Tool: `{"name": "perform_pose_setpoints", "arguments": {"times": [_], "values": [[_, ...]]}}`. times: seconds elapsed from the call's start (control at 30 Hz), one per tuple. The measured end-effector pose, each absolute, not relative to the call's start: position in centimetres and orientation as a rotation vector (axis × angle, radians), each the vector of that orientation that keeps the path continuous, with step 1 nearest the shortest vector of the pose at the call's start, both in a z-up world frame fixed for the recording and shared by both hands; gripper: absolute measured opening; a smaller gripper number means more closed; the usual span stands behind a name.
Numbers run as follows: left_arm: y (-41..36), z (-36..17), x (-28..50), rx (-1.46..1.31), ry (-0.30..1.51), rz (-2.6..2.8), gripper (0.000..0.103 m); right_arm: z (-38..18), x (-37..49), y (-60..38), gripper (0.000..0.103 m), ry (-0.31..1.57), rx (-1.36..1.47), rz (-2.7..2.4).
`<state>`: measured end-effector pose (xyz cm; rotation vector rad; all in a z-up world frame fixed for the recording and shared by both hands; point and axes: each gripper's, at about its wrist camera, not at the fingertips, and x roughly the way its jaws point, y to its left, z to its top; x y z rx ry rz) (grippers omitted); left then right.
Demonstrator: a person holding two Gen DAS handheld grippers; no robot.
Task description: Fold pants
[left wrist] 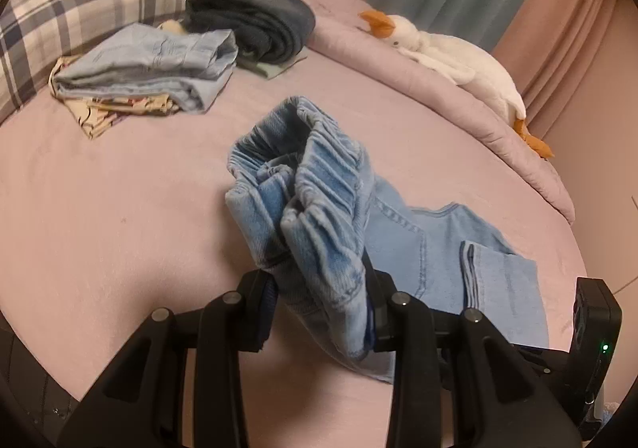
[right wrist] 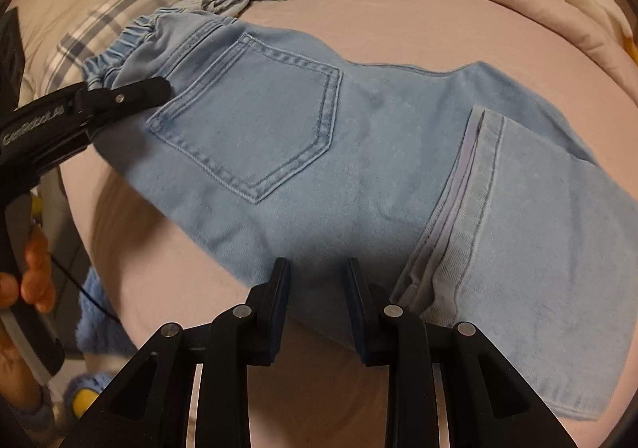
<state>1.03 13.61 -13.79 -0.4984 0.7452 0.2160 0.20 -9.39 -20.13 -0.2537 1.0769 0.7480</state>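
Left gripper [left wrist: 319,300] pinches the jeans' [right wrist: 279,137] elastic waistband [left wrist: 319,169], lifted mid-frame; our right gripper [right wrist: 317,312] hovers spread at bottom centre. We should carry the waistband squarely onto the leg hems [right wrist: 458,209].

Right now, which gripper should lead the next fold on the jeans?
Left. The left gripper already clamps the jeans at the elastic waistband; the right gripper hangs open above them.

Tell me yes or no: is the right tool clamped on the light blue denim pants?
No: the right tool stands open over the light blue denim pants, its fingers apart and gripping nothing.
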Motion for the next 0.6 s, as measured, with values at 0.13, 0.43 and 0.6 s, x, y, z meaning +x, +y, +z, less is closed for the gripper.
{"name": "perform_pose_setpoints", "arguments": {"times": [0.13, 0.43, 0.6], "values": [[12.7, -12.5, 1.1, -0.457, 0.724, 0.194, 0.035, -19.6, 0.4, -10.2, 0.029, 1.082, -0.211, 0.758], [9.8, -9.3, 2.2, -0.391, 0.674, 0.102, 0.034, -18.2, 2.2, -16.5, 0.036, 1.056, 0.073, 0.776], [6.8, -7.8, 3.3, -0.330, 0.659, 0.035, 0.034, -19.0, 2.8, -18.8, 0.040, 1.056, 0.322, 0.803]]}}
